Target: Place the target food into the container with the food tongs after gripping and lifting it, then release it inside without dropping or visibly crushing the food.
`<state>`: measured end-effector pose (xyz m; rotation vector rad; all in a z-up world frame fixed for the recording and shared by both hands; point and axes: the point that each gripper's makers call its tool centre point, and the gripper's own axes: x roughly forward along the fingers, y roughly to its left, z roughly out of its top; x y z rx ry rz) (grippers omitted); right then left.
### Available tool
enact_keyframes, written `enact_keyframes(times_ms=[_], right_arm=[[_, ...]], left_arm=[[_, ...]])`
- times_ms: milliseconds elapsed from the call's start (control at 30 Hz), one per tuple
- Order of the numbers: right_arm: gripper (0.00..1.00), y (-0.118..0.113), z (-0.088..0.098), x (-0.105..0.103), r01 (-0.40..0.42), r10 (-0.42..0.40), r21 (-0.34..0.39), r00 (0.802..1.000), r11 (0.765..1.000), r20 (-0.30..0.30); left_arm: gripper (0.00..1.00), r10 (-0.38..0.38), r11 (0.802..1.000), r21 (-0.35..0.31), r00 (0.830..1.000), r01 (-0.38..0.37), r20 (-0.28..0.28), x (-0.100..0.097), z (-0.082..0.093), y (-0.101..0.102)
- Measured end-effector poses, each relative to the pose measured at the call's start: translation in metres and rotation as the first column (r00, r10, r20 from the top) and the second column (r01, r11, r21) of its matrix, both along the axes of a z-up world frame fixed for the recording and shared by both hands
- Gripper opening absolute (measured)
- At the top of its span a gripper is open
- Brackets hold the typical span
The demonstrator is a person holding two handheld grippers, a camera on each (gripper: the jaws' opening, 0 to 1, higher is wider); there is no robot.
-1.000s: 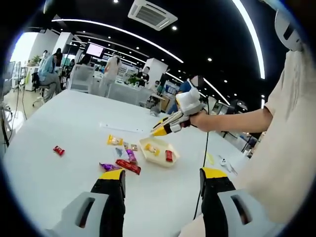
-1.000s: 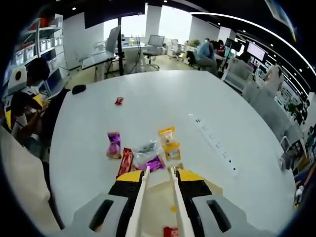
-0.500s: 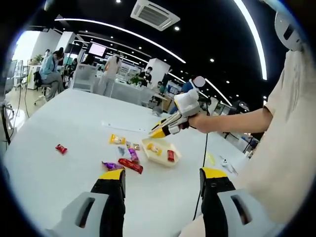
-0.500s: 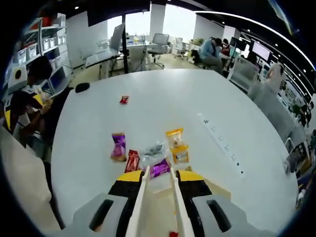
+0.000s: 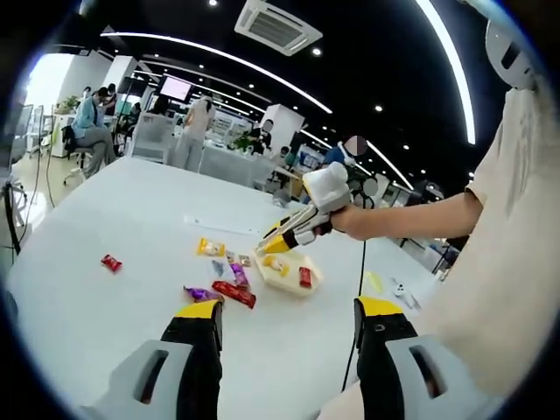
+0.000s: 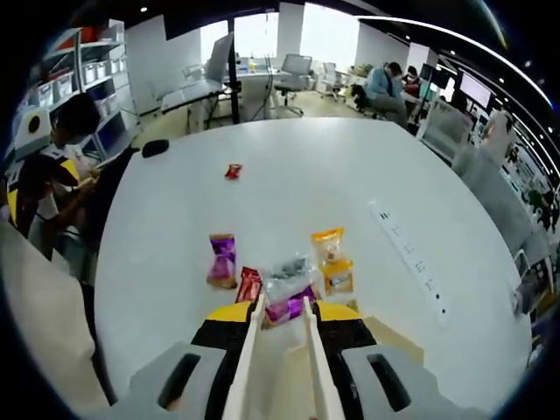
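Snacks (image 6: 289,284) lie on table (image 6: 289,175) just ahead of right tongs (image 6: 282,311) tips, purple pack nearest. Blades slightly parted, gripping nothing I can see. Container (image 5: 284,273) beneath right tongs. Left tongs (image 5: 284,319) wide apart, well back, empty.

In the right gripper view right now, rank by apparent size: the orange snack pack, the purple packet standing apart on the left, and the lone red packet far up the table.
1. Orange snack pack.
2. Purple packet, slightly smaller, though the difference is slim.
3. Lone red packet, smallest, but it lies farthest from the camera, so its true size is unsure.
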<state>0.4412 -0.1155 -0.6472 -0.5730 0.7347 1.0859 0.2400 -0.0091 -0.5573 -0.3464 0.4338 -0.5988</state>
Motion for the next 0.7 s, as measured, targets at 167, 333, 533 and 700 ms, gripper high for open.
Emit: enact_keyframes(times_ms=[167,333,533,700], right_arm=[[0.26,0.005,-0.004,-0.002,-0.009,0.009,-0.003,1.000,1.000,-0.011],[0.27,0.010,-0.007,-0.006,-0.017,0.017,-0.006,1.000,1.000,-0.021],[0.27,0.017,-0.015,-0.009,-0.034,0.034,-0.012,0.999,0.999,-0.033],[0.26,0.021,-0.020,-0.011,-0.043,0.042,-0.015,0.998,0.999,-0.044]], left_arm=[[0.61,0.005,1.000,-0.001,1.000,-0.005,-0.003,0.000,-0.001,0.003],[0.61,0.010,1.000,-0.002,1.000,-0.010,-0.007,0.000,-0.002,0.005],[0.61,0.017,1.000,-0.004,1.000,-0.017,-0.011,0.000,-0.003,0.007],[0.61,0.024,1.000,-0.004,1.000,-0.024,-0.015,-0.001,-0.006,0.010]])
